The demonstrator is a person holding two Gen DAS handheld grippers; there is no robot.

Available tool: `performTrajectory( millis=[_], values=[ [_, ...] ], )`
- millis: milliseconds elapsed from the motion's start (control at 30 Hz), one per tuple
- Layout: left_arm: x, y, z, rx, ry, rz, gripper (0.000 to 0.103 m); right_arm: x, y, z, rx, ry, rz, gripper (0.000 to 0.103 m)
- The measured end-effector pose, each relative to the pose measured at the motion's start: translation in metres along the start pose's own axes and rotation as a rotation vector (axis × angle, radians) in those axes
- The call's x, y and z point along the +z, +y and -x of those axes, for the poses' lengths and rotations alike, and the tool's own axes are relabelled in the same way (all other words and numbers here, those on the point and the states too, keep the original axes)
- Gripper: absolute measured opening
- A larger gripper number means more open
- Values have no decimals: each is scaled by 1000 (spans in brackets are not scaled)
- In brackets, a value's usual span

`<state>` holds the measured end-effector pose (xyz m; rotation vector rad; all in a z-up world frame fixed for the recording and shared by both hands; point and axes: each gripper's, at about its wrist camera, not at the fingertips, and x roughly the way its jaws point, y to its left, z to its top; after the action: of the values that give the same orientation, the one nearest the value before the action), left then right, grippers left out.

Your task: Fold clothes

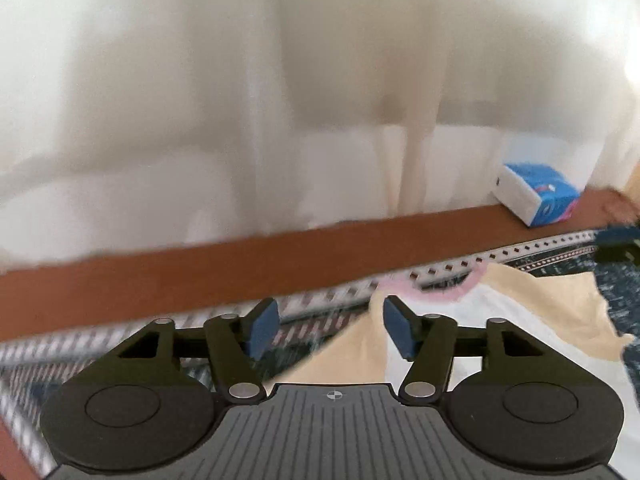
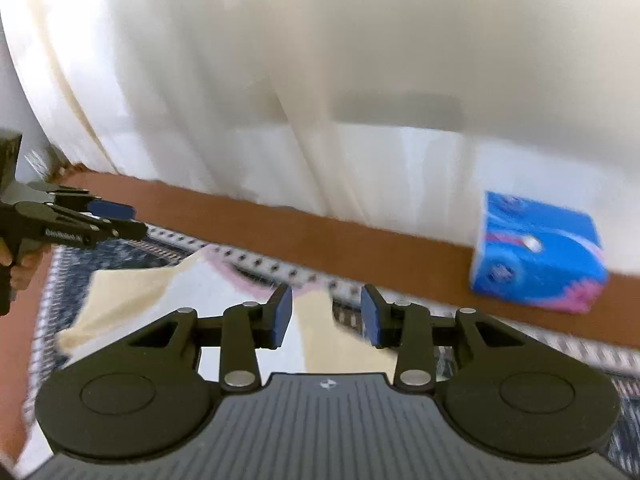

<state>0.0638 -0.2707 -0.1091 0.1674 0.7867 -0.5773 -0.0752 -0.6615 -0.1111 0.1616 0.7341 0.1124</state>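
Both tools, left tool (image 1: 330, 330) and right tool (image 2: 326, 316), gape wide, empty; cream-sleeved shirt (image 2: 208, 292) on patterned cloth (image 2: 120, 256) looks light, limp—pinch at shoulder seams.

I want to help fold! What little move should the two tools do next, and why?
Probably lower both open tools, left tool and right tool, onto the shirt's shoulders beside its pink collar and pinch. The shirt lies flat and neither tool holds anything.

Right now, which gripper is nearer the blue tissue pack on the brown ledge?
Right. The right gripper sits just left of the blue tissue pack; the left gripper is farther left, beyond the cream shirt.
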Motion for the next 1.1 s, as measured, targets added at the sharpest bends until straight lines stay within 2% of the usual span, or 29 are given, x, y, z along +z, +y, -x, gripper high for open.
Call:
performTrajectory(
  millis=[133, 233, 300, 400, 533, 633, 800, 967, 1100],
  values=[
    [-49, -13, 43, -33, 70, 59, 73, -43, -3, 45, -4, 50, -25, 47],
    [-80, -47, 66, -84, 113, 72, 73, -63, -12, 58, -31, 90, -59, 47],
    [-96, -82, 76, -142, 136, 67, 73, -67, -21, 62, -46, 97, -89, 47],
    [-112, -145, 80, -227, 151, 39, 73, -60, -35, 66, -51, 76, -69, 47],
    [-128, -228, 73, -266, 185, 20, 73, -51, -54, 64, -30, 50, -15, 47],
    [-143, -281, 59, -242, 207, -1, 73, -51, -66, 58, -5, 46, 21, 47],
    [-160, -338, 41, -210, 288, -55, 73, -53, -81, 44, 17, 55, 53, 47],
    [-166, -368, 31, -176, 334, -118, 72, -58, -96, 29, 42, 58, 26, 48],
    [-169, -372, 25, -163, 372, -128, 65, -59, -108, 15, 48, 59, -36, 48]
  ],
)
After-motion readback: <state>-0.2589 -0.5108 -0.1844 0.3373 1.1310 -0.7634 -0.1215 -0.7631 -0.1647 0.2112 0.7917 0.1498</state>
